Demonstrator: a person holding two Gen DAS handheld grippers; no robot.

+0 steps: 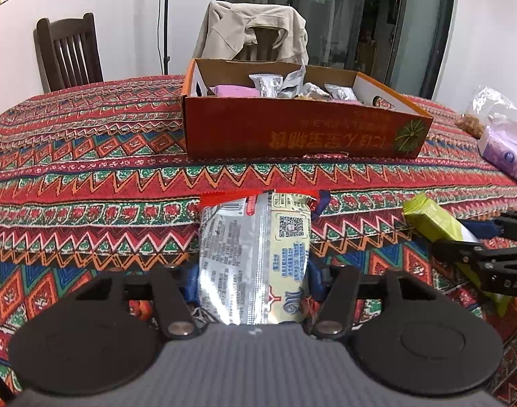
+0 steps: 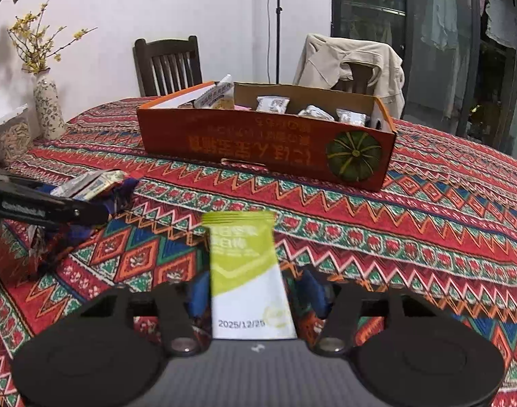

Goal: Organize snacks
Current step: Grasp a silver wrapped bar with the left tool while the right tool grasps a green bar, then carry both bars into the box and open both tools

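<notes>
1. The left gripper (image 1: 253,271) had its fingers closed on a silver-and-cream foil snack packet (image 1: 255,257), held above the patterned tabletop (image 1: 88,156)
2. The right gripper (image 2: 248,291) pinched a green-and-white snack sachet (image 2: 246,271), its fingers shut tight
3. The orange cardboard box (image 2: 258,149) sat ahead, part-filled
4. Both packets probably needed carrying over its near wall, released one at a time, low enough not to bounce out

On the green-and-white snack packet (image 2: 248,271) between my right fingers I read the date "2025/12/20". My right gripper's (image 1: 462,237) arm shows "DAS". The orange box's (image 2: 268,146) upside-down print stays unreadable.
</notes>
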